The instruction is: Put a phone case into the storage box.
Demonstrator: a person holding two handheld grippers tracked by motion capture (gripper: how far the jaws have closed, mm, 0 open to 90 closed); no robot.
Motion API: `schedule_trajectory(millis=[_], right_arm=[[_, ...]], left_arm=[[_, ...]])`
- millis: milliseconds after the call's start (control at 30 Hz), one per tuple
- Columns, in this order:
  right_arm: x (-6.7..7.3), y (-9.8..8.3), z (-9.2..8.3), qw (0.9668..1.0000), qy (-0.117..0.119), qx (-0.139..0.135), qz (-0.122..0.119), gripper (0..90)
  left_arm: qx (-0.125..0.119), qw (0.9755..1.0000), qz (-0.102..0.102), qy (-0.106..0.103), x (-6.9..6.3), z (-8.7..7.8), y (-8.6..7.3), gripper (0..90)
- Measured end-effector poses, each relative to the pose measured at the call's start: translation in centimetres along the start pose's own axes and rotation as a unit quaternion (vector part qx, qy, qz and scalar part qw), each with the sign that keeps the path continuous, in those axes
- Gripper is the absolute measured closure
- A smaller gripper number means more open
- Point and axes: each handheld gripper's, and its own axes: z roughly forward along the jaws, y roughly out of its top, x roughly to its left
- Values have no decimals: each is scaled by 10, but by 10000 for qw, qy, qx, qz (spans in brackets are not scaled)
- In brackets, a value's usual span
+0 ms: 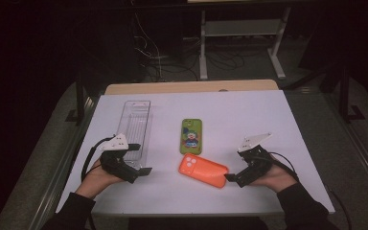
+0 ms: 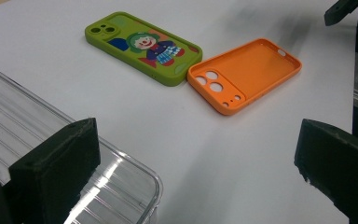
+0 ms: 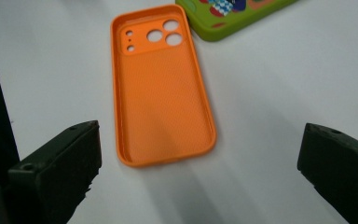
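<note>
A white table [image 1: 268, 120] is seen in a dark room, with a wooden edge at its far side, cables on the floor beyond and a white metal frame [image 1: 239, 28] further back. A clear plastic tray [image 1: 136, 127] lies on the left part of the surface; its near corner is partly covered by the left gripper [image 1: 141, 159] (the tray's contents, if any, cannot be made out). The green phone case [image 1: 191, 135], printed with a cartoon clown, is cut off at the top of the right gripper view. The orange phone case [image 1: 203, 170] lies hollow side up near the table's front, its camera-hole end touching the green case's near corner. The right gripper [image 1: 231, 178] is held wide apart just beside the orange case's right end, gripping nothing. The left gripper is likewise spread wide and empty, well apart from both cases.
</note>
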Motion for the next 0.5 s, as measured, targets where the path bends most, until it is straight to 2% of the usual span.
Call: schedule_trajectory(millis=[33,333,500], right_arm=[[1,5,1,10000,59,-9,-17,0],[4,30,12,9997,83,8,-215,0],[4,41,20,9996,131,-6,-240,0]], left_arm=[[-3,10000,-2,-7,0,0,0,0],[2,10000,-37,-7,0,1,0,0],[-5,10000,-56,-11,-1,1,1,0]])
